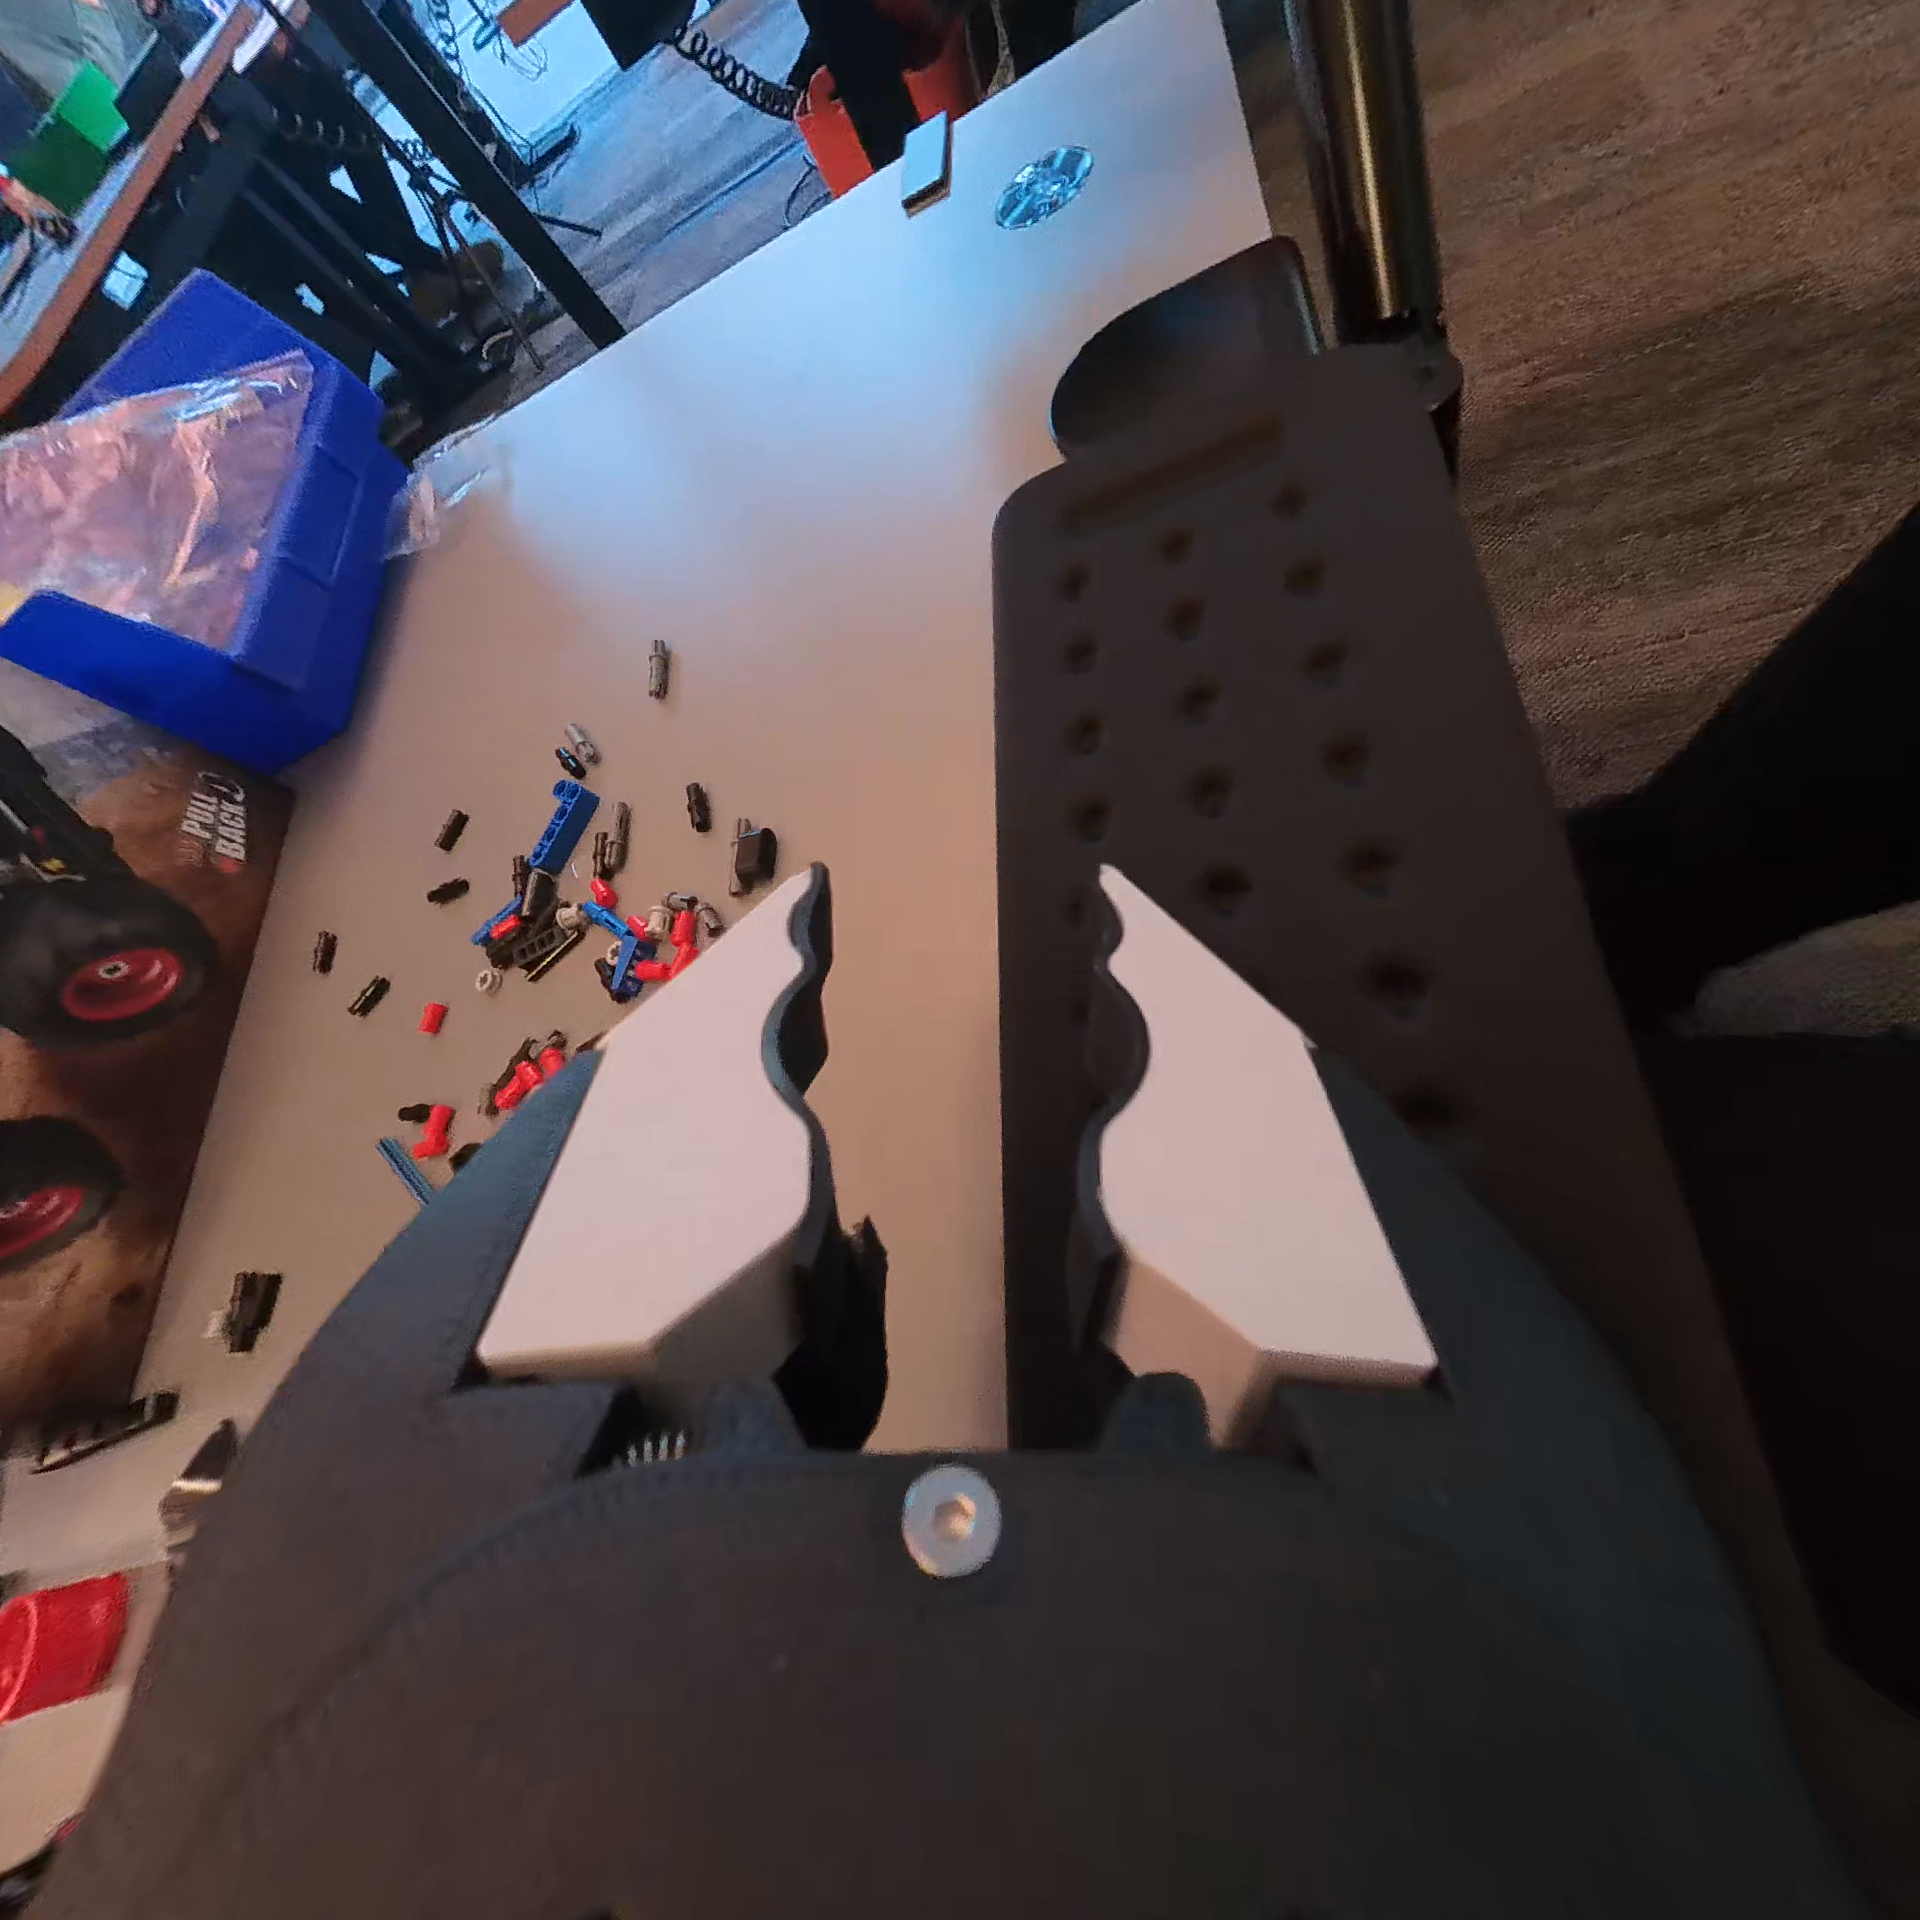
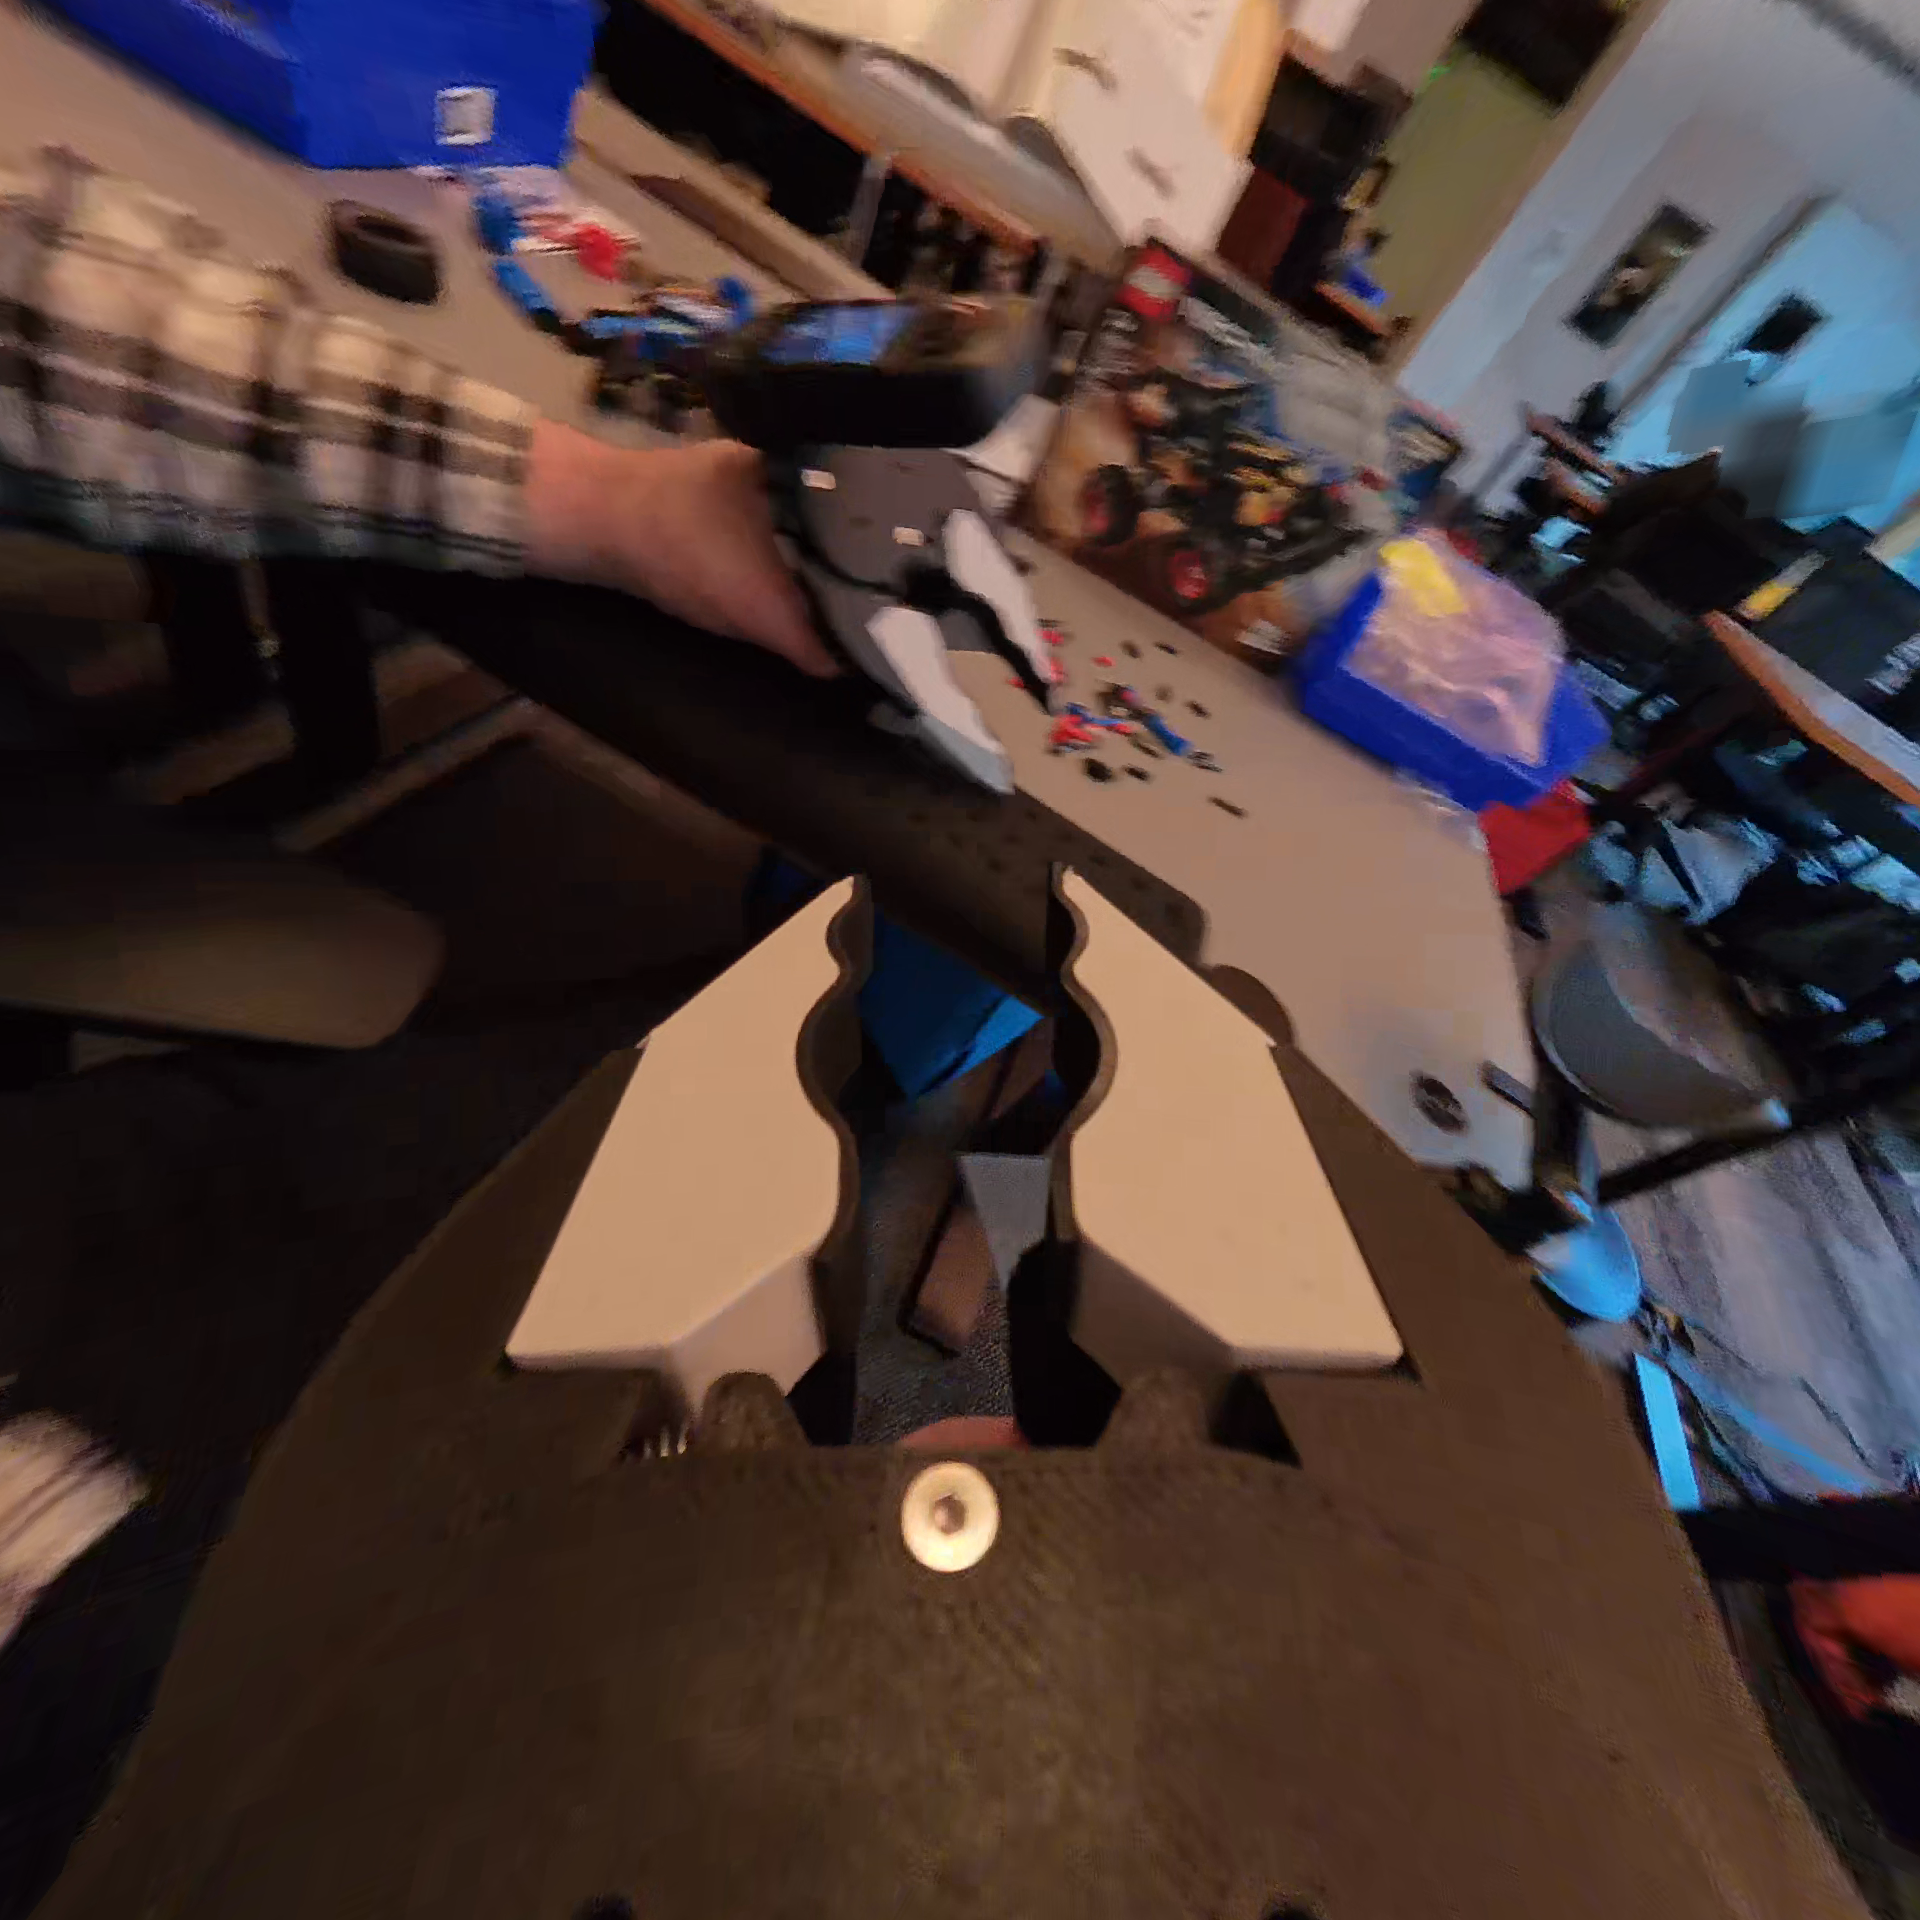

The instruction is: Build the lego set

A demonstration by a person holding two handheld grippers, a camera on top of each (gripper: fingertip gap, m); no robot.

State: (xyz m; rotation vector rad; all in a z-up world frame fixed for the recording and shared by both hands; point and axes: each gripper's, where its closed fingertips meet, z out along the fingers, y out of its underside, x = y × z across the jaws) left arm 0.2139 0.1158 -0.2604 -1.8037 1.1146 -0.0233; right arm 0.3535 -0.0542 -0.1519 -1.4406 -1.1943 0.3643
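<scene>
Lego pieces (image 1: 582, 925): we log a loose scatter of small red, blue, black and grey parts on the pale counter (image 1: 831, 520), none joined into anything we can recognise, so we judge the build barely begun. Beside the scatter we note a blue bin (image 1: 249, 644) holding clear plastic bags, and the printed set box (image 1: 114, 987) lying flat at the counter's near left. Left hand-held gripper (image 1: 961, 904): released, jaws apart, nothing between them; it hovers over the counter with the scatter ahead and to its left, near but not under the fingertips. A dark perforated plate (image 1: 1299, 790) lies along the counter edge under its right finger. Right hand-held gripper (image 2: 956, 904): likewise released and empty, held off the counter's edge and lower, with the pieces well ahead and up to its right; this view is motion-blurred. There we also see the left hand-held gripper (image 2: 997, 696) held by a hand (image 2: 675, 540), its tips pointing down toward the scatter. We judge the left the nearer; the scatter's long axis runs roughly away from it, so a leftward swing comes first.
</scene>
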